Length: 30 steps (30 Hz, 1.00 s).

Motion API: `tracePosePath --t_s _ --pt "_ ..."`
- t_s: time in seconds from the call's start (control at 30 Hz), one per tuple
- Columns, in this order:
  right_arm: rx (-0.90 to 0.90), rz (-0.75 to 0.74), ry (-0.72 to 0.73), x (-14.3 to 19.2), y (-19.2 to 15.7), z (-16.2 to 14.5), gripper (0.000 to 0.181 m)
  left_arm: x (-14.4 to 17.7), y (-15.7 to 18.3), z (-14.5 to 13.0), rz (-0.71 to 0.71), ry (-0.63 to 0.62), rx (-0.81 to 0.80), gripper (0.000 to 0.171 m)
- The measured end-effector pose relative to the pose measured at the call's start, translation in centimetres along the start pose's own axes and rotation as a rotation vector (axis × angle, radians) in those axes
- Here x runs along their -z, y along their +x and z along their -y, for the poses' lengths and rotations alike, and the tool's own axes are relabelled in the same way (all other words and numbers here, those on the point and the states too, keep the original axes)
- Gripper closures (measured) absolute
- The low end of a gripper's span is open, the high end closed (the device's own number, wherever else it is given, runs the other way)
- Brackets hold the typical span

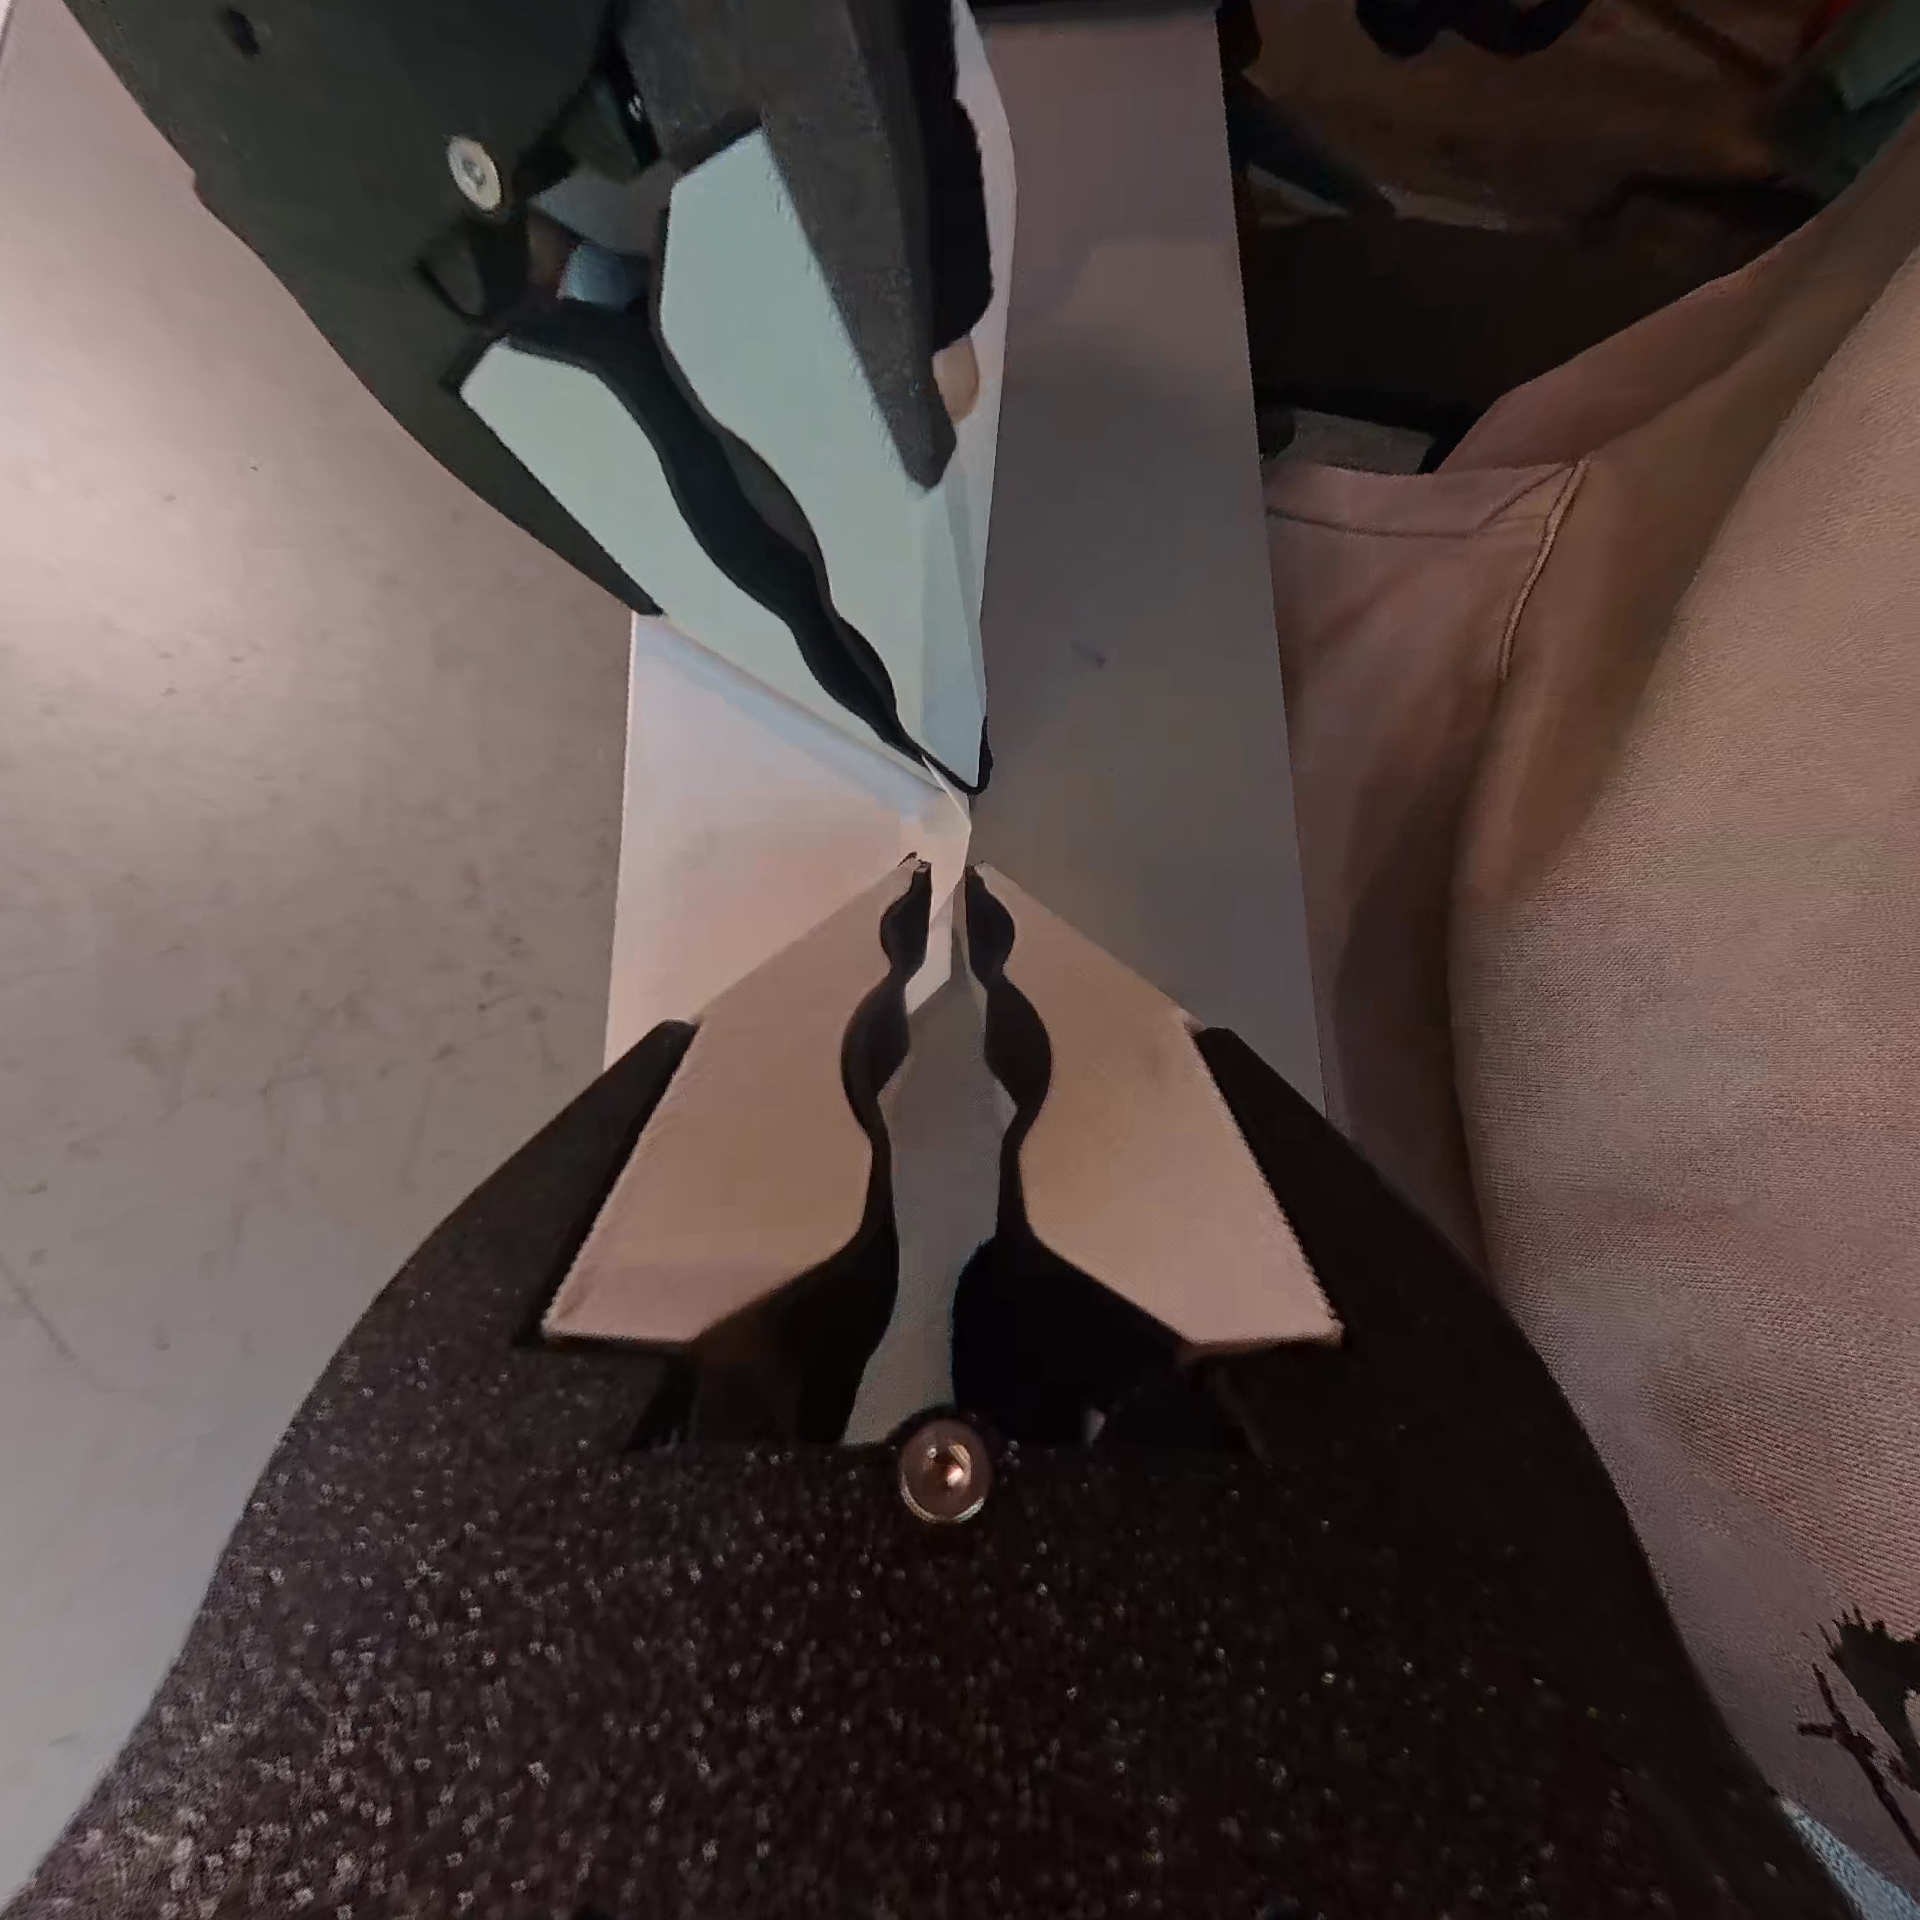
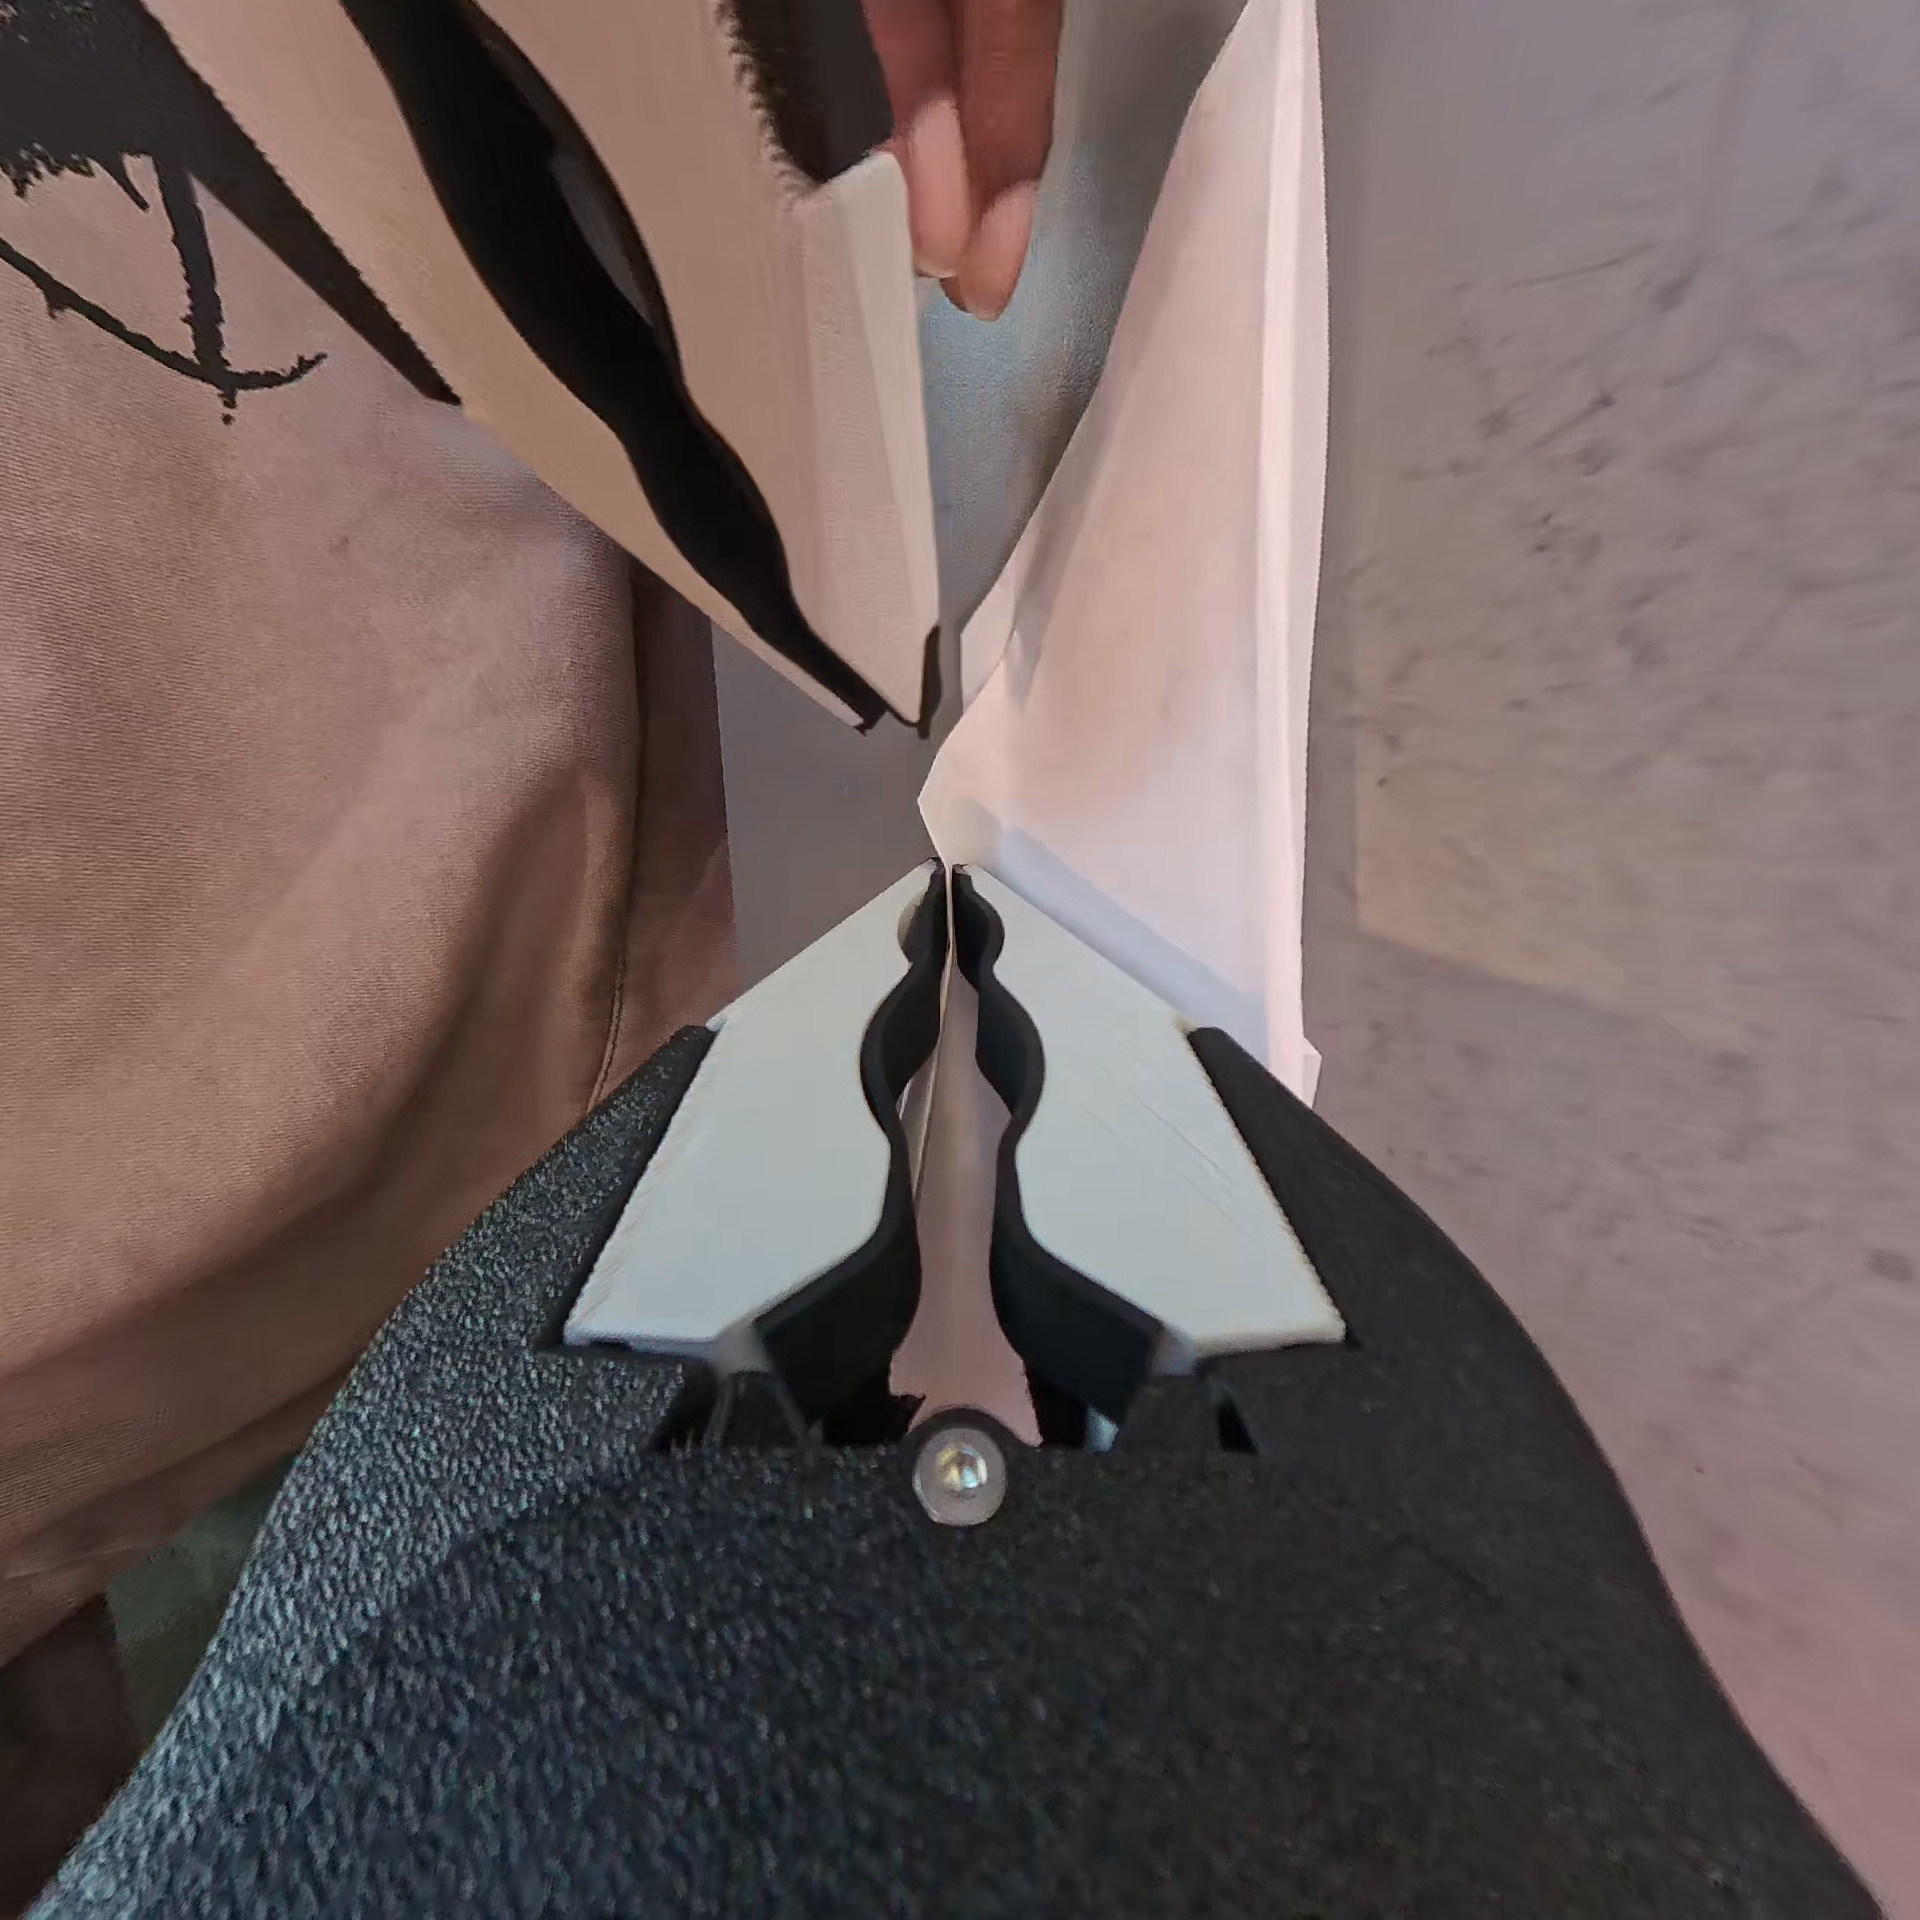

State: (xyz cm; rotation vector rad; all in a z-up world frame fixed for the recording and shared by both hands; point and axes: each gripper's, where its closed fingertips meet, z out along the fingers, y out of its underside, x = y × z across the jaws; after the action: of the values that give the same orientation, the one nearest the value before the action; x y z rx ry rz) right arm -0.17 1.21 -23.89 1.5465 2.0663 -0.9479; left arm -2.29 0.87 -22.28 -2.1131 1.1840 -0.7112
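In the left wrist view, reading from the left edge, we see the bare grey bench (image 1: 260, 831), then a white sheet of paper (image 1: 748, 862) lying along the middle of the frame with a raised crease at its centre. The left hand-held gripper (image 1: 943, 878) rises from the lower centre, its jaws narrowed to a small gap with the paper's fold between the tips; whether they press the fold we cannot tell. From the upper left, the right hand-held gripper (image 1: 961, 781) slants down, its tips pinched together on the same crease. A person's beige garment (image 1: 1610, 935) fills the right side. In the right wrist view the garment (image 2: 312, 831) occupies the left, and the left hand-held gripper (image 2: 902, 717) descends from the upper left of the frame with a fingertip (image 2: 977, 208) showing beside it. At lower centre the right hand-held gripper (image 2: 948, 871) is closed on an edge of the paper (image 2: 1143, 675), which runs between its pads and fans upward to the upper centre. The bench (image 2: 1610, 727) lies to the right.
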Motion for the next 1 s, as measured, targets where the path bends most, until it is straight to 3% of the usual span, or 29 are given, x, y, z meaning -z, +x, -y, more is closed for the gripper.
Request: tracePosePath --t_s 0.17,0.53,1.0 --pt "-0.012 0.028 -0.006 0.0 0.0 0.0 0.181 -1.3 -0.2 -0.6 0.028 -0.074 -0.029 0.169" --pt "-0.045 0.067 0.017 0.2 0.0 -0.1 0.181 -1.7 -0.2 -1.1 -0.051 -0.128 0.179 0.171" --pt "0.129 -0.126 0.02 0.9 0.8 -0.3 0.181 -1.8 -0.3 -1.0 -0.019 -0.159 0.157 0.171"
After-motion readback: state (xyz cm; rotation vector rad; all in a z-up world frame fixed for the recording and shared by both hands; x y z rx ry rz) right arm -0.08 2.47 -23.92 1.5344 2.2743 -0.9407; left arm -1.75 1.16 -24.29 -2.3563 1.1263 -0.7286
